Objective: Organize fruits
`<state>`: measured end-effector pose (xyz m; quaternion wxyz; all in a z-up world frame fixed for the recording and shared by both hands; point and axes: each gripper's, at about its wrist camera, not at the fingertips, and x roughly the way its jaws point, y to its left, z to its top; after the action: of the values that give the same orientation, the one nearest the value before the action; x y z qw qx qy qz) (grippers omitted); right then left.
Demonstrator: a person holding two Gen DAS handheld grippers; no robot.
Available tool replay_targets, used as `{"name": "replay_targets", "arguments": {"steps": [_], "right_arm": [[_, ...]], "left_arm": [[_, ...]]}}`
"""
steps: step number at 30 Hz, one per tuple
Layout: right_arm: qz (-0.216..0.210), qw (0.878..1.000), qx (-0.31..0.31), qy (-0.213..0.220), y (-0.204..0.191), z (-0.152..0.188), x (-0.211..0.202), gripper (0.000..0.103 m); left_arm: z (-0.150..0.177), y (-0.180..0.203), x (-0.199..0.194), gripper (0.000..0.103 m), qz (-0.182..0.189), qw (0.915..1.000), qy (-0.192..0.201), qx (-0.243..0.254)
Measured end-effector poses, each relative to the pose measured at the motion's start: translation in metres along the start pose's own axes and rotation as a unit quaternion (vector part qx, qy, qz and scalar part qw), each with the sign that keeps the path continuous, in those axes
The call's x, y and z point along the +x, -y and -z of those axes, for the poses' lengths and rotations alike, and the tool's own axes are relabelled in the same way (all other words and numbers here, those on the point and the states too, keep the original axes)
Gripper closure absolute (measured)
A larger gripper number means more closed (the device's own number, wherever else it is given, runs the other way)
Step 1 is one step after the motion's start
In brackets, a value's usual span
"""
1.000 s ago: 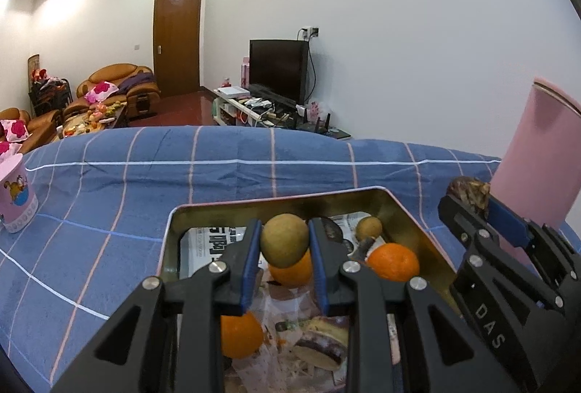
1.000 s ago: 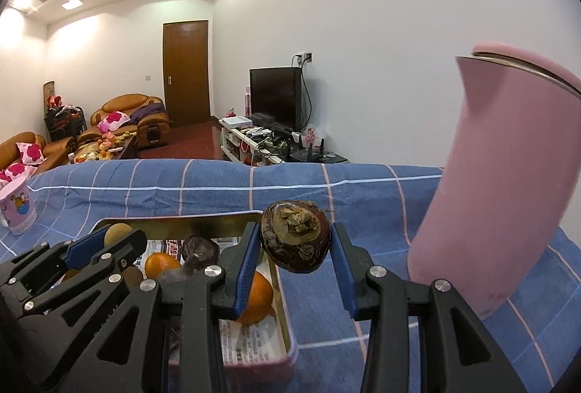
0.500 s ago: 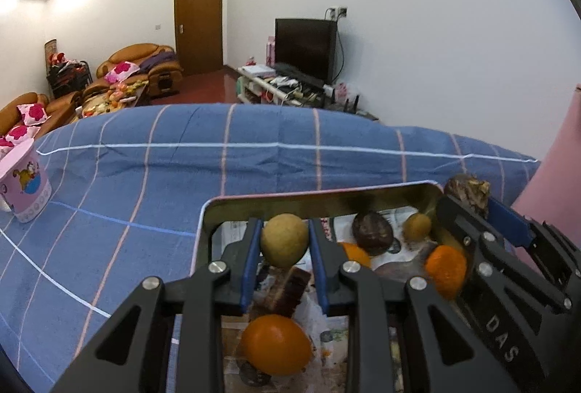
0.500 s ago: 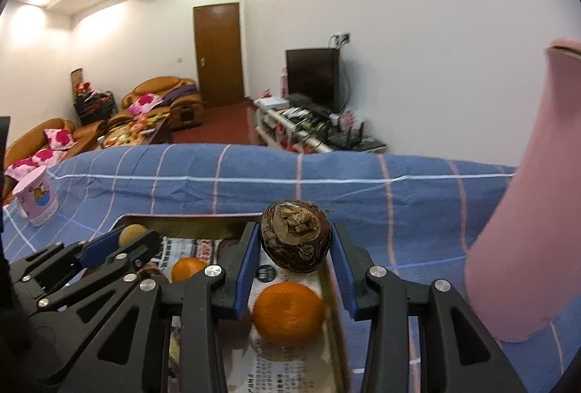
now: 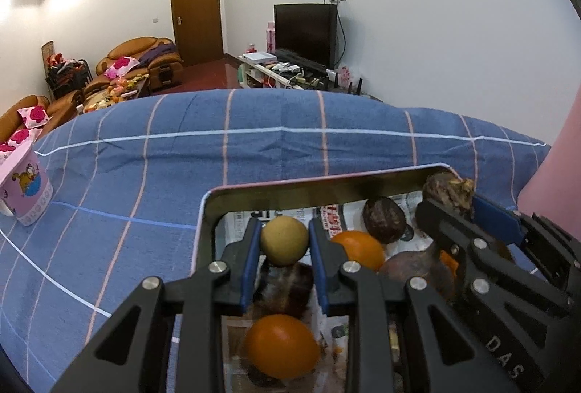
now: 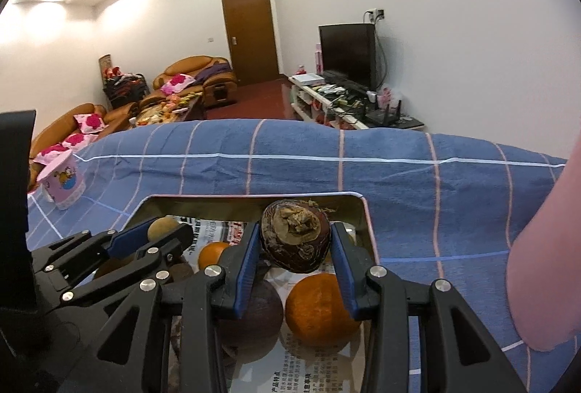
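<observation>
My left gripper is shut on a small tan round fruit and holds it over the left part of a metal tin tray lined with newspaper. My right gripper is shut on a dark brown mangosteen over the tray's far right part. In the tray lie oranges, dark brown fruits and another orange. The right gripper also shows in the left wrist view, and the left gripper in the right wrist view.
The tray sits on a blue checked cloth. A tall pink container stands close to the tray's right side. A pink cartoon cup stands at the far left of the cloth.
Both grippers have moved forward and down over the tray while keeping their fruits. The tray's far rim now sits closer to the fingertips.
</observation>
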<state>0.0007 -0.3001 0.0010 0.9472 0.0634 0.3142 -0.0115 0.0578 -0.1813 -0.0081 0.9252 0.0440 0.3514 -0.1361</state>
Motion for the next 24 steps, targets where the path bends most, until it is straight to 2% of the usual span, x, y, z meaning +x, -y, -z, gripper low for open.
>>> {"name": "replay_targets", "arguments": {"steps": [5,7,9,10,13,14,15,16,18,19,21,24], "right_arm": [[-0.03,0.999,0.012,-0.003,0.002,0.001,0.003,0.061],[-0.045,0.999,0.025,-0.005,0.006,0.002,0.003,0.061],[-0.067,0.997,0.044,-0.007,0.01,0.003,0.003,0.061],[-0.082,0.995,0.057,-0.006,0.014,0.004,0.003,0.06],[-0.117,0.989,0.088,0.003,0.021,0.008,-0.001,0.056],[-0.122,0.988,0.092,0.005,0.021,0.008,-0.002,0.049],[-0.126,0.987,0.096,0.01,0.021,0.009,-0.004,0.042],[-0.123,0.987,0.098,0.016,0.021,0.009,-0.007,0.037],[-0.124,0.987,0.097,0.026,0.02,0.009,-0.013,0.035],[-0.122,0.987,0.095,0.034,0.02,0.01,-0.018,0.035],[-0.106,0.989,0.084,0.051,0.016,0.011,-0.027,0.034],[-0.039,0.995,0.055,0.078,0.005,0.011,-0.038,0.032]], "left_arm": [[-0.001,-0.001,-0.001,0.075,-0.006,1.0,-0.001,-0.003],[-0.001,-0.001,-0.001,0.071,-0.007,1.0,-0.001,-0.003],[0.002,-0.003,-0.005,0.053,-0.012,0.9999,0.005,-0.01],[0.002,-0.005,-0.008,0.047,-0.016,0.9996,0.012,-0.018],[0.004,-0.009,-0.016,0.041,-0.001,0.9992,0.029,-0.027],[0.005,-0.008,-0.017,0.034,0.003,0.9993,0.03,-0.023],[0.006,-0.006,-0.019,0.033,0.001,0.9993,0.033,-0.017],[0.007,-0.003,-0.02,0.031,-0.004,0.9993,0.036,-0.011],[0.009,0.004,-0.028,0.003,-0.021,0.9982,0.056,0.005],[0.009,0.006,-0.032,0.0,-0.027,0.9972,0.069,0.01],[0.01,0.011,-0.042,0.0,-0.043,0.9936,0.101,0.028],[0.01,0.014,-0.048,0.0,-0.049,0.9911,0.117,0.04]]}}
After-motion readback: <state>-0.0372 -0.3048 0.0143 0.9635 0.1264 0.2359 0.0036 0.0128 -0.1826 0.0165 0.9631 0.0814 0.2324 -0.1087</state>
